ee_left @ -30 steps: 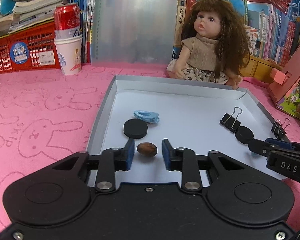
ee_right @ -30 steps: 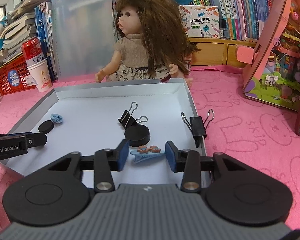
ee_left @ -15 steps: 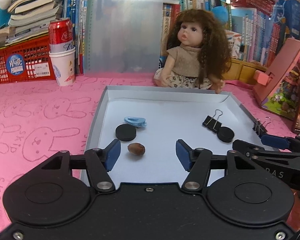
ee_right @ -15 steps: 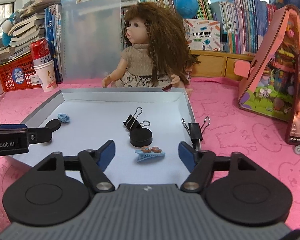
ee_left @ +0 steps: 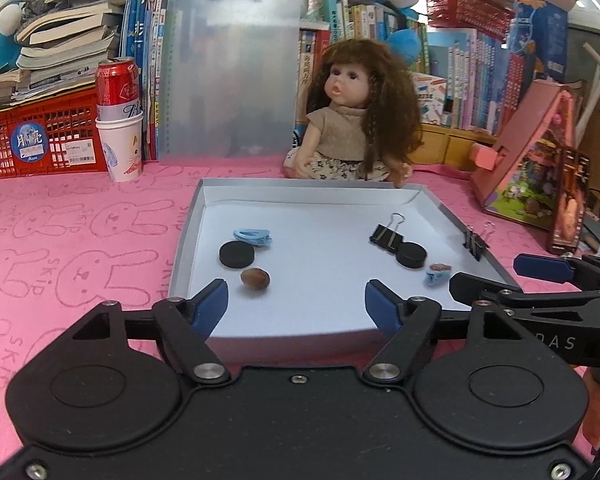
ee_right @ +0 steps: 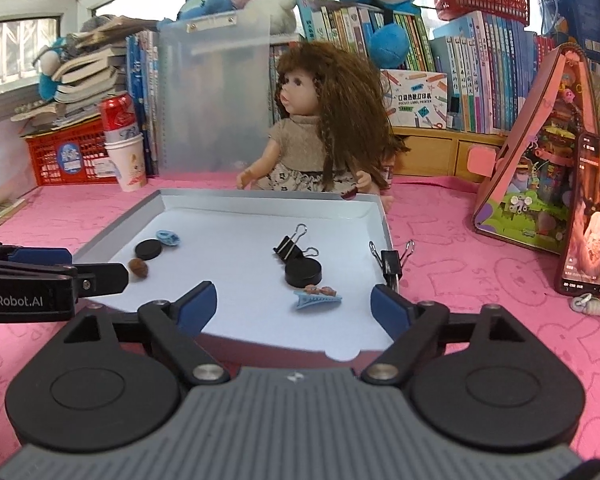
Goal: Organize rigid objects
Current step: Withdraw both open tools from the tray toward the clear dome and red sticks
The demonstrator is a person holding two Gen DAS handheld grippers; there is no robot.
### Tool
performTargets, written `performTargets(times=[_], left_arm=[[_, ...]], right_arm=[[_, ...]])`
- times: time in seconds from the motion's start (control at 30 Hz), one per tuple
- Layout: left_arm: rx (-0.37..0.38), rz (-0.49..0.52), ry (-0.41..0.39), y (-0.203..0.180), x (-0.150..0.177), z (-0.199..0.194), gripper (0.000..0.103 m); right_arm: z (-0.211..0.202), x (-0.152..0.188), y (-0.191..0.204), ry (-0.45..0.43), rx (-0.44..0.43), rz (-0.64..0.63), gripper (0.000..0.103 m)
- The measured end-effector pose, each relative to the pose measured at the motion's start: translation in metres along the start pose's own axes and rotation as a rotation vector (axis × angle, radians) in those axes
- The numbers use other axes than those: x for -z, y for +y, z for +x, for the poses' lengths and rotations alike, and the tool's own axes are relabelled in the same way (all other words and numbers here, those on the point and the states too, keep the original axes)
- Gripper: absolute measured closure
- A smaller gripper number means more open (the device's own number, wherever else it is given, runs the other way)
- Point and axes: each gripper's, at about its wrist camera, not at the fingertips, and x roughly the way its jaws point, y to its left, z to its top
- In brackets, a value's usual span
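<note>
While both grippers hang at the tray's near edge:
Left gripper: jaws just spread, empty.
Right gripper: likewise spread, empty.
Nut: just ahead, slightly left of left gripper.
Hair clip: crosswise, just ahead of right gripper.
Tray: holds both.

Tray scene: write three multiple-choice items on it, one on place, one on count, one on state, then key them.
1. Where is the second binder clip?
A. clipped on the tray's right wall
B. beside the doll
C. in the paper cup

2. How many black discs lie in the tray?
A. one
B. two
C. four

3. How does the right gripper stand?
A. shut on the blue hair clip
B. shut on a disc
C. open, holding nothing

Key:
1 A, it straddles the right wall.
2 B, one disc by the brown nut, another disc by the first binder clip.
3 C, the blue hair clip lies free on the tray floor.
</note>
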Motion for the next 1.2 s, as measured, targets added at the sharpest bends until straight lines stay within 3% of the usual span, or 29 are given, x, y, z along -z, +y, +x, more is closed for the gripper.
performTargets(times=[0.47,0.87,1.2], left_arm=[[0.033,-0.009,0.021,0.003,0.035,-0.041,0.025],[0.03,0.022,0.06,0.001,0.069,-0.059,0.025],[0.039,0.028,0.05,0.001,0.081,-0.075,0.025]], right_arm=[[-0.047,0.035,0.001,-0.035,-0.072,-0.07,0.008],[-0.069,0.07,0.015,-0.014,-0.108,-0.258,0.007],[-0.08,0.079,0.011,0.021,-0.166,-0.278,0.007]])
